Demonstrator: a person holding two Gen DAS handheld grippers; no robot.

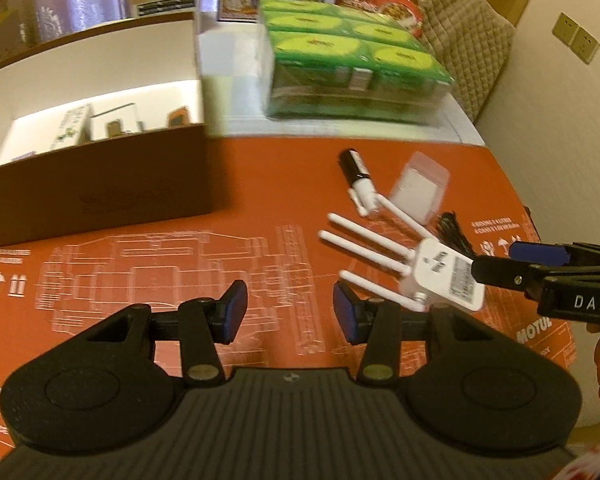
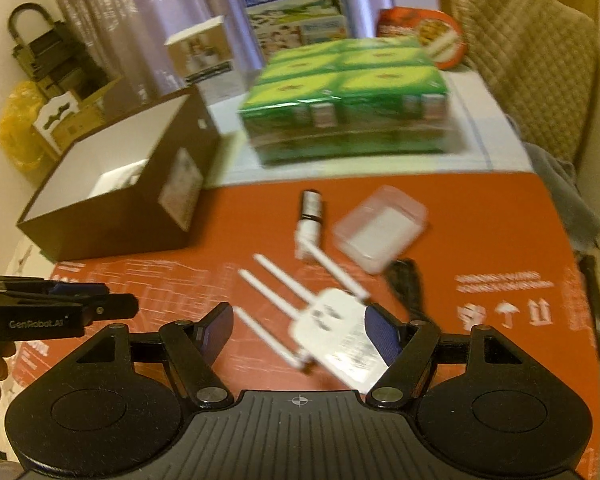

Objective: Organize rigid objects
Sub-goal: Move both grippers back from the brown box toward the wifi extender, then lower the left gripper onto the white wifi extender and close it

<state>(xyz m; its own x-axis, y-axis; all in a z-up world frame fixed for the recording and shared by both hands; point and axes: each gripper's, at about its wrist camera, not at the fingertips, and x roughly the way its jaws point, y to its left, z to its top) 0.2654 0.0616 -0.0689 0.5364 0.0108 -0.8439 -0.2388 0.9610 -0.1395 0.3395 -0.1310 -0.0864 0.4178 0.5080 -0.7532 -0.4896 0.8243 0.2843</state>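
Red "MOTUL" carton (image 1: 260, 184) below; both tongs (image 1: 290, 312) (image 2: 300, 334) released, gripping nothing.

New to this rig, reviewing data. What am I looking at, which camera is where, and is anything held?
No robot arm: a person carries a two-finger handheld gripper in each hand, with a fisheye camera on each looking along its fingers. The left-wrist view shows the left gripper, open and empty; the right-wrist view shows the right gripper, open, with the white four-antenna device between its fingers but apparently not clamped yet. On the red printed cardboard also lie a black-and-white bottle, a clear plastic case and a black cable. A brown open box sits left; green packs behind.
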